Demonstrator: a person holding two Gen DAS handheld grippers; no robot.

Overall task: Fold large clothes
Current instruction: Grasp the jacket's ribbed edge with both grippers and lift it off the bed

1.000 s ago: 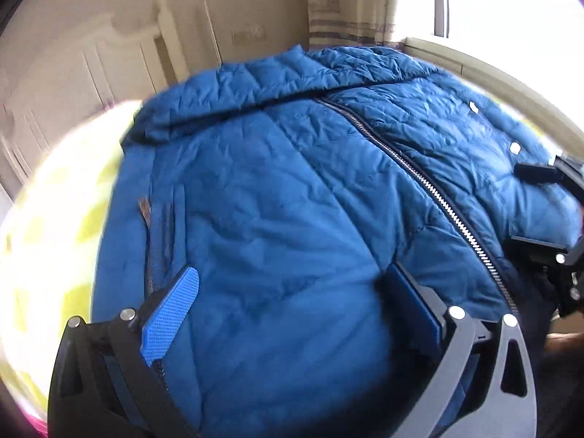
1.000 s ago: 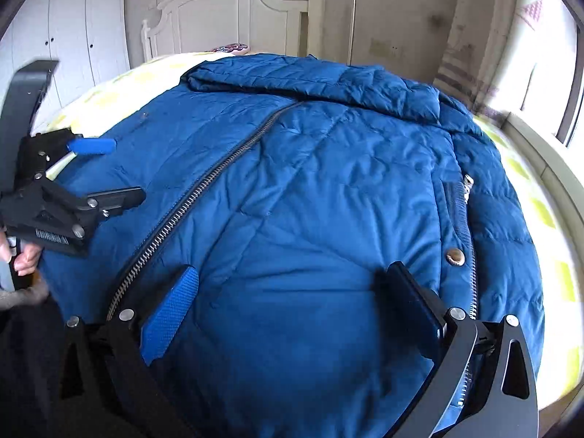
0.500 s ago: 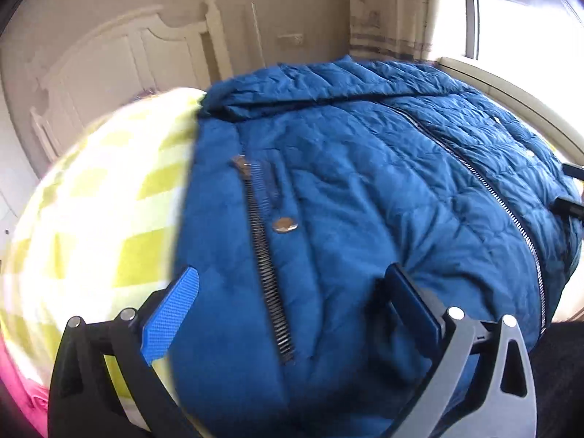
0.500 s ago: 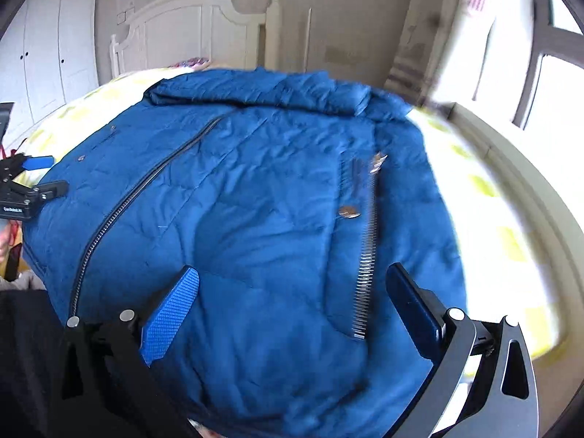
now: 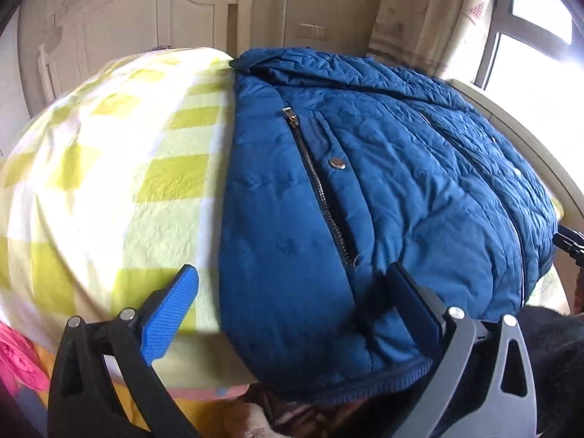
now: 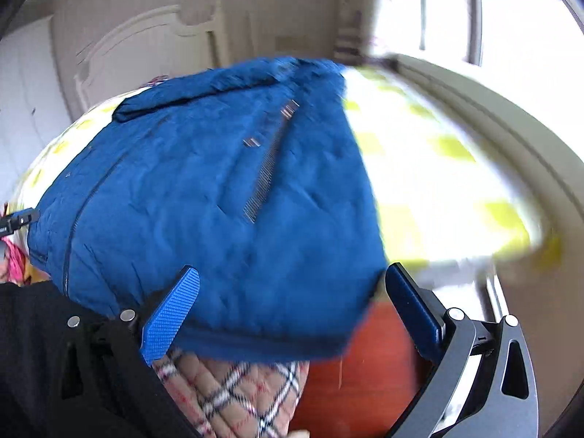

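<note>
A large blue quilted jacket (image 5: 383,189) lies front up and zipped on the bed, collar toward the headboard, hem hanging over the near edge. My left gripper (image 5: 292,310) is open over the hem's left corner, with one pad above the bedspread and the other above the jacket. The same jacket (image 6: 204,197) fills the right wrist view, blurred. My right gripper (image 6: 292,310) is open at the hem's right corner, with nothing between its fingers. Each gripper shows as a small dark tip at the far side of the other's view.
A yellow-and-white checked bedspread (image 5: 109,182) covers the bed, bare on both sides of the jacket. A white headboard (image 5: 146,29) stands behind, a window (image 5: 529,25) to the right. Pink cloth (image 5: 18,361) lies low left. A plaid cushion (image 6: 226,394) and reddish floor (image 6: 372,372) are below.
Both grippers have swung outward from the jacket's middle, the left toward its left edge and the right toward its right edge. Both stayed open. The jacket has not moved.
</note>
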